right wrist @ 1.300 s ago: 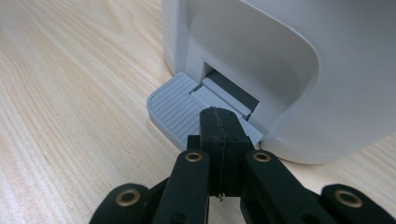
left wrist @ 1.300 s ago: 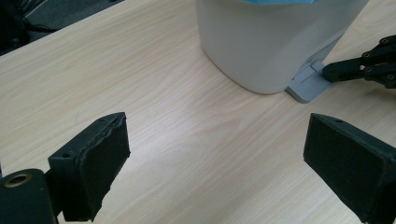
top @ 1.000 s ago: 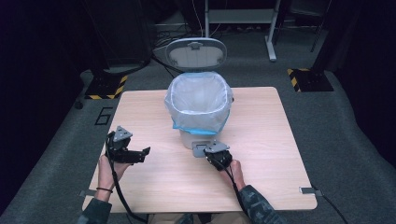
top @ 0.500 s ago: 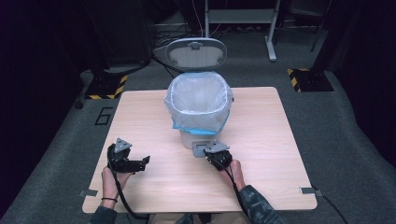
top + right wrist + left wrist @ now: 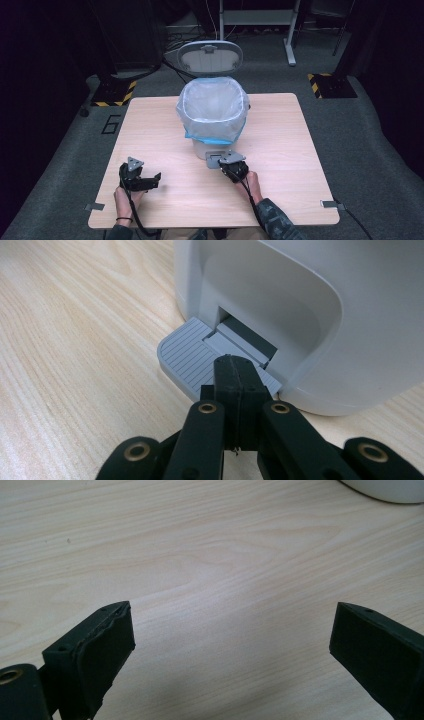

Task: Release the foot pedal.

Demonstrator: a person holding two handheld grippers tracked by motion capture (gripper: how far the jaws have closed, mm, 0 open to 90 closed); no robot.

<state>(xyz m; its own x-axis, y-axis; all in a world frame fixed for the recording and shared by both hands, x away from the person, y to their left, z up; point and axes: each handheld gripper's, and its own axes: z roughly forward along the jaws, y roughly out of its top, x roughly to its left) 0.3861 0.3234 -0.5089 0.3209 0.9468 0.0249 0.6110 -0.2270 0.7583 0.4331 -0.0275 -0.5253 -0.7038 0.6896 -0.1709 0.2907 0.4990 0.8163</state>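
The right gripper (image 5: 235, 365), jaws closed on nothing, presses the pedal (image 5: 192, 357) at the bin's (image 5: 212, 112) foot — keep steady downward pressure. The left gripper (image 5: 150, 181), jaws wide and empty, hovers left of the bin.

Pedal (image 5: 187, 355) partly under fingers (image 5: 235, 375)

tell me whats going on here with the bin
A person works a small white pedal bin on the wooden table. The right gripper, jaws shut, presses on the grey foot pedal, and the lid stands open over the bag liner. The left gripper sits open, low over bare table, holding nothing.
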